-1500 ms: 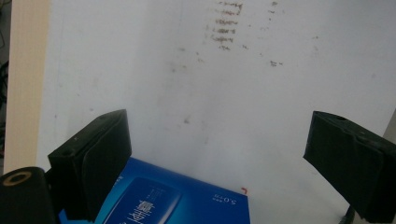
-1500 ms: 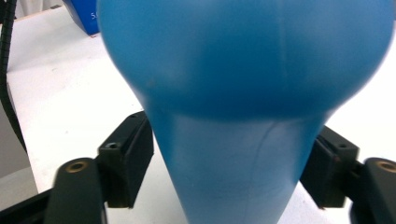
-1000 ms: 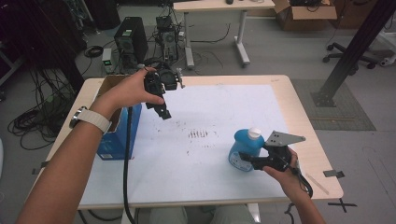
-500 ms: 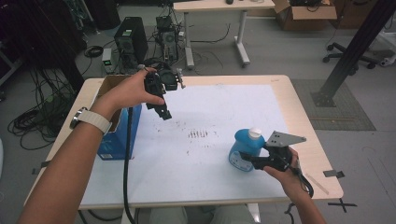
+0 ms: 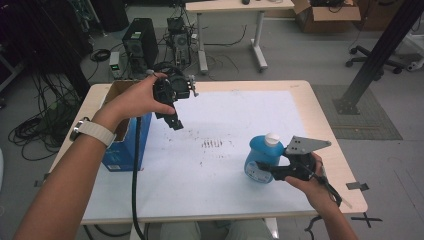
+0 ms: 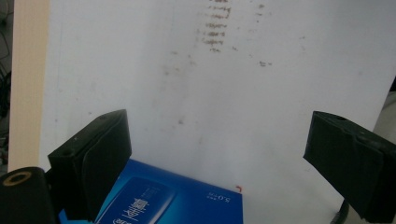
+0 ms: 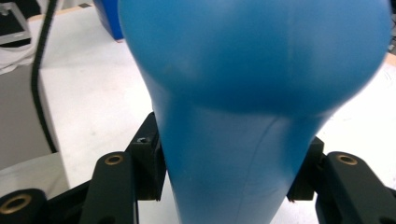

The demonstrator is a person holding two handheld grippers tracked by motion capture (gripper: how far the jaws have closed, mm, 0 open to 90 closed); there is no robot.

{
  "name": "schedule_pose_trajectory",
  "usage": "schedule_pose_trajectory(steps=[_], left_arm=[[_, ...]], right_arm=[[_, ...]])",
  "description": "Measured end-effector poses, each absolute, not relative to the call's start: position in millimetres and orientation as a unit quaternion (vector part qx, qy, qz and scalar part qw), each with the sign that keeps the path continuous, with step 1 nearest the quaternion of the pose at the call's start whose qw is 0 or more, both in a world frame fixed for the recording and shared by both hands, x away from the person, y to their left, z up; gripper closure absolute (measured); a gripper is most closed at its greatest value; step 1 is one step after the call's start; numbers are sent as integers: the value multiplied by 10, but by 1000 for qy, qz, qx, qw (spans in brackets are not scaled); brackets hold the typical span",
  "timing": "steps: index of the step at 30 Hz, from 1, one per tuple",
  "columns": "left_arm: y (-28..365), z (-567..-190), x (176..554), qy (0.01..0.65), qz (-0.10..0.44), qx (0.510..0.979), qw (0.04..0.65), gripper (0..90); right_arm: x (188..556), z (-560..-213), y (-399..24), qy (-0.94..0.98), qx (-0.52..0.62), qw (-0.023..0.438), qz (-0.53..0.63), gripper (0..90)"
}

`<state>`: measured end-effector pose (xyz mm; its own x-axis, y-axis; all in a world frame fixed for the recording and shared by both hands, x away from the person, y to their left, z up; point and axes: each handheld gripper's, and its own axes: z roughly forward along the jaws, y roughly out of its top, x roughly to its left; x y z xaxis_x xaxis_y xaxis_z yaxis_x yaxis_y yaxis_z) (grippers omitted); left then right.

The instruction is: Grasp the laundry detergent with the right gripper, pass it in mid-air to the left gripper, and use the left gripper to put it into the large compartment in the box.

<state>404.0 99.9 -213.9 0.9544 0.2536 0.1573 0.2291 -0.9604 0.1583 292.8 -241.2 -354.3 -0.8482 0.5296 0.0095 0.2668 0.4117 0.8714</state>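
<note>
Your right gripper (image 5: 274,172) clamps the bottle (image 5: 262,157) low on its narrow waist, right of the box (image 5: 126,145); top-heavy (bulging above), it may tip. Left gripper (image 5: 176,121) hangs wide, empty.

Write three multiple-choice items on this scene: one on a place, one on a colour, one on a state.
1. Where does the box stand?
A. at the table's left edge
B. in the table's middle
C. on the floor

2. What colour is the bottle's cap?
A. red
B. white
C. black

3. How does the right gripper stand?
A. open over the box
B. shut on nothing
C. shut on the bottle

Answers:
1 A: the high view shows it by the table's left rim.
2 B: the cap is white above the blue body.
3 C: in the right gripper view both pads press the bottle's sides.
</note>
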Motion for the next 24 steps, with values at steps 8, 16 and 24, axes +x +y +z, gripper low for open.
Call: schedule_pose_trajectory(steps=[8, 16, 24], left_arm=[[969, -2070, 3917, 112, 93, 987, 75, 78], [931, -1979, 3758, 96, 98, 988, 74, 76], [863, -1869, 3577, 78, 104, 989, 72, 74]], right_arm=[[2911, -3199, -2408, 830, 215, 114, 502, 443], [2925, -3012, -2384, 836, 194, 100, 504, 443], [2939, -2893, -2334, 843, 167, 76, 506, 444]])
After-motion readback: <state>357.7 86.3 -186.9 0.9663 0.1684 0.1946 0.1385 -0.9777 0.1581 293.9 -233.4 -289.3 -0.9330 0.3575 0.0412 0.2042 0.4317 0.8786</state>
